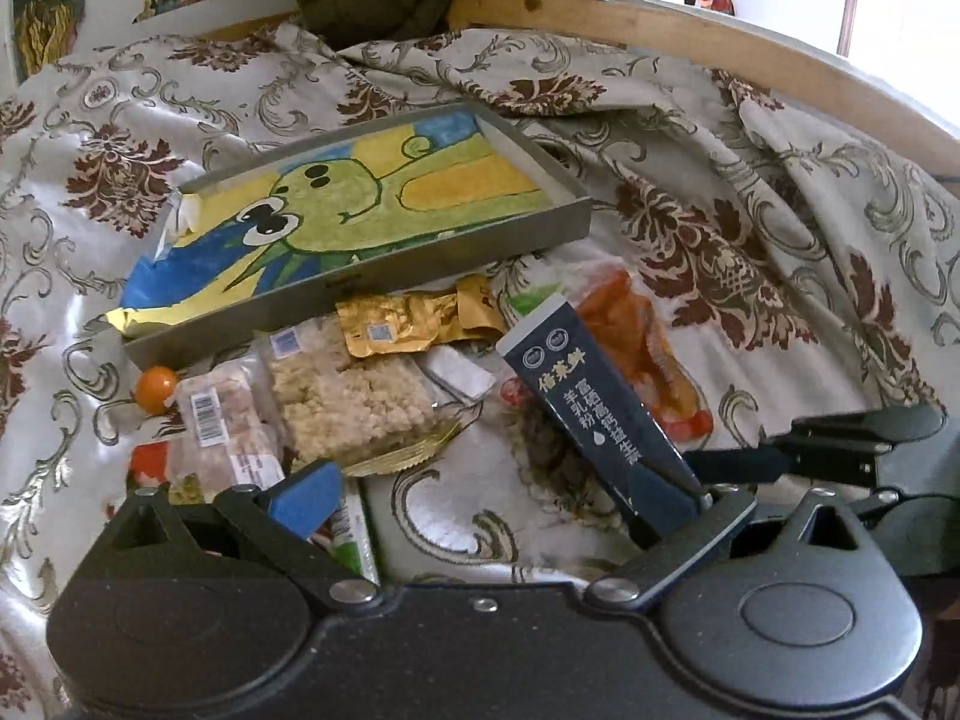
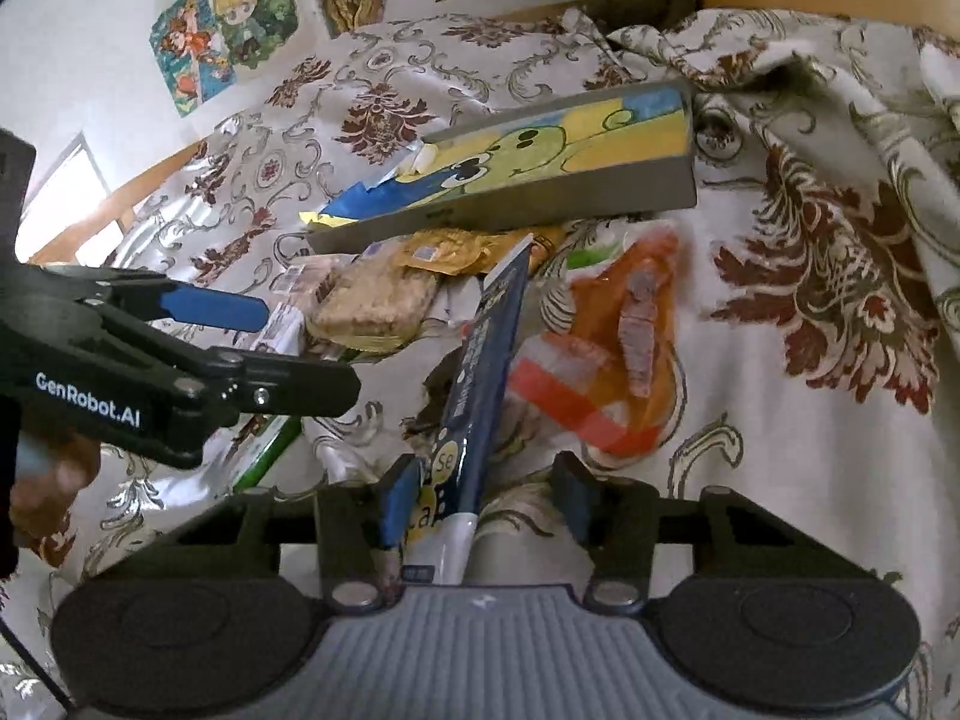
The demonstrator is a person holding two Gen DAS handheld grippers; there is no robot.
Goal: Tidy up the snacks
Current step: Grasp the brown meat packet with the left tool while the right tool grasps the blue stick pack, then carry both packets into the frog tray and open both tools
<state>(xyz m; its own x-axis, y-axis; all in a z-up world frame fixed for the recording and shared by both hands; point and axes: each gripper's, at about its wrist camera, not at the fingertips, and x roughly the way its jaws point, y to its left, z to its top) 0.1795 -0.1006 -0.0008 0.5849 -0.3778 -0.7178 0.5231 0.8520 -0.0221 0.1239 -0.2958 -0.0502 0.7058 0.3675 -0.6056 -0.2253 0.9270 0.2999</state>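
Navy card or stiff laminate, the long stick packet (image 2: pixel 480 360) lies on the flowered bedsheet (image 2: pixel 810 480), just in front of the grey tray (image 1: pixel 456 264) and beside an orange pouch (image 2: pixel 624 348). Its near end sits between the fingers of the right gripper (image 2: pixel 486 492). The left-hand pad touches it, the other pad stands clear, so we read these tongs as partly apart and not yet clamped.

The left gripper (image 1: pixel 492 492) is spread wide and holds nothing, low over the puffed-rice bar (image 1: pixel 354 402) and the gold foil sachet (image 1: pixel 402 324).

We judge the packet light, fairly rigid along its length and smooth-faced, so it may slide or swing if pinched at the very tip. A hold across its narrow width, a little up from the end, should carry it level. The bedding beneath is soft and will give.

White Chinese characters run down the packet's face; we make out 羊乳粉, goat milk powder. Its side shows "Se" and "Ca" in circles. The left gripper reads "GenRobot.AI". Barcode stickers mark the clear wrappers, too small to read.
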